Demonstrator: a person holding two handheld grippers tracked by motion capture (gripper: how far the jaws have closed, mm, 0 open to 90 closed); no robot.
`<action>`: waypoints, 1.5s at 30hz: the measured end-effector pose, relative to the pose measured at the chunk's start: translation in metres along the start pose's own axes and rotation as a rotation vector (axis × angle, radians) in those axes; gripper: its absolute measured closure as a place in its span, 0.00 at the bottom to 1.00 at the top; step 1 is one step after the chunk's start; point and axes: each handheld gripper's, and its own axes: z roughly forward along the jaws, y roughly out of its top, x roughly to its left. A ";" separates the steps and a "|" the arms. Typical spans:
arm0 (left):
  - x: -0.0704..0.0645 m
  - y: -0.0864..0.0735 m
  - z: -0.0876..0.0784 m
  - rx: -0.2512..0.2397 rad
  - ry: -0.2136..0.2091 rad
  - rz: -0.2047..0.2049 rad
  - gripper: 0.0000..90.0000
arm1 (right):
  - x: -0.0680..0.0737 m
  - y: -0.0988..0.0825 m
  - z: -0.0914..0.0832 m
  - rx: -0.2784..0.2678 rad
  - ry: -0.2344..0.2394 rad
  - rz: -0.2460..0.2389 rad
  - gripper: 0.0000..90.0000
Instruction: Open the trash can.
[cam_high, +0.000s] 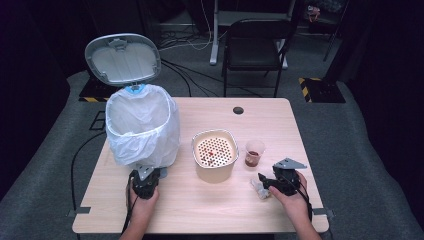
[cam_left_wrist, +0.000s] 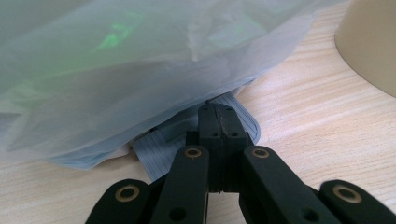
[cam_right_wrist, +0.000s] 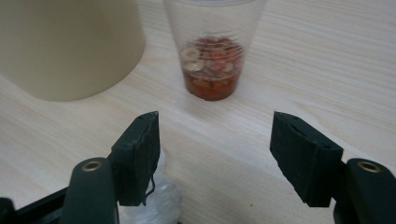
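Currently my left claw (cam_left_wrist: 218, 122) is pressed together on the grey pedal (cam_left_wrist: 161, 150) at the foot of the bag-lined bin (cam_high: 142, 127) near the counter's (cam_high: 200, 210) left edge, and the lid (cam_high: 122, 59) stands open. My right claw (cam_right_wrist: 215, 154), jaws apart and gripping nothing, hovers near the front right corner, facing the clear cup (cam_right_wrist: 212, 51) of reddish leftovers, with crumpled plastic wrap (cam_right_wrist: 154, 205) beside one jaw. I judge the bin ready, while the cup, wrap and beige strainer bowl (cam_high: 215, 154) remain undisposed.
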 end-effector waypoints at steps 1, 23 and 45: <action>-0.001 0.000 0.000 -0.007 0.005 -0.001 1.00 | 0.001 -0.001 -0.001 0.000 0.001 -0.021 0.38; 0.001 0.000 0.000 0.000 -0.009 -0.007 1.00 | 0.019 -0.018 0.000 0.043 0.068 -0.076 0.55; 0.000 0.000 0.000 0.004 0.002 0.008 1.00 | 0.017 -0.024 0.008 0.126 0.086 -0.081 0.72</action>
